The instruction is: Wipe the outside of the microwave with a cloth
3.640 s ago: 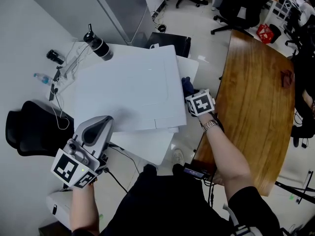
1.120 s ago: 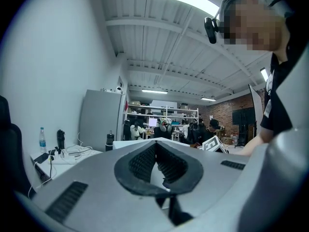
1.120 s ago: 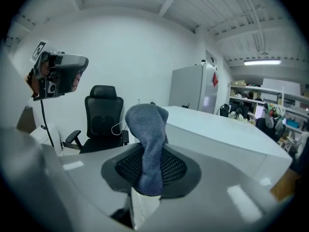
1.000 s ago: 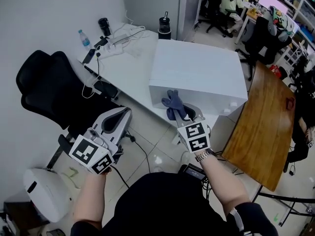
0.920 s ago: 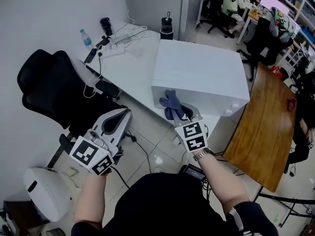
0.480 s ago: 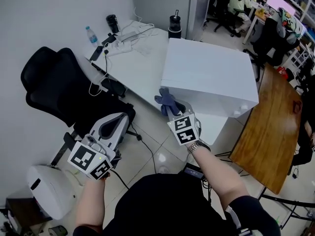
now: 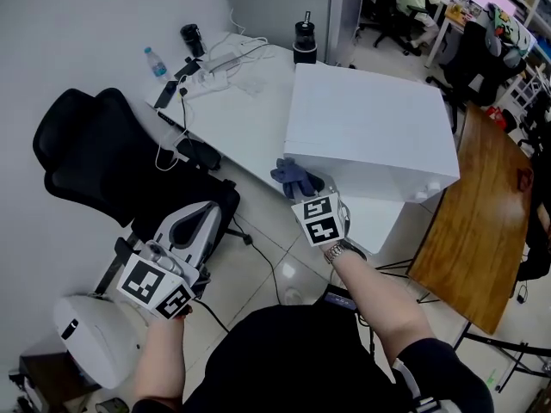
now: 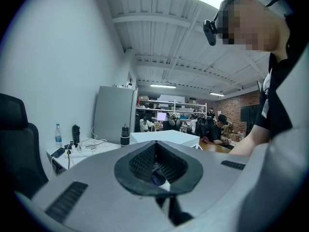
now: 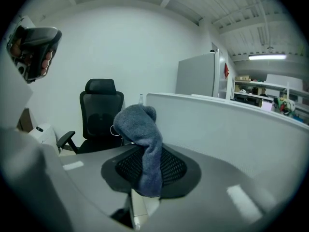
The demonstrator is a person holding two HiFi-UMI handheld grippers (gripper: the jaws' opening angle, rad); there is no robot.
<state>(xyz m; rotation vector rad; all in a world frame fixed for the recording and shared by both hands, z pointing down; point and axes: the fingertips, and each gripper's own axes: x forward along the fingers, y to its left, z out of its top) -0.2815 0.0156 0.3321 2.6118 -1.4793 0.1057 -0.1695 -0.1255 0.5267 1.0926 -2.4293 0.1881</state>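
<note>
- Right gripper [image 7: 303,188] is clamped on the cloth [image 7: 293,175], at the near left corner of the microwave [image 7: 370,123].
- Left gripper [image 7: 205,216], at the right one's 8 o'clock, has its jaws together and holds nothing.
- Chair [image 7: 95,157] stands at the left gripper's 10 o'clock, between it and the desk [image 7: 245,123].
- Flask [image 7: 304,40], cables [image 7: 211,71] and bottle [image 7: 155,61] lie from the microwave's 11 to 9 o'clock.
- Wooden table [image 7: 482,222] stands at its 4 o'clock.

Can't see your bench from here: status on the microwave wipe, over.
Right hand-held gripper shut on blue cloth; left hand-held gripper shut, empty. Cloth at near corner of white microwave, contact unclear. Black chair alongside, not blocking.
</note>
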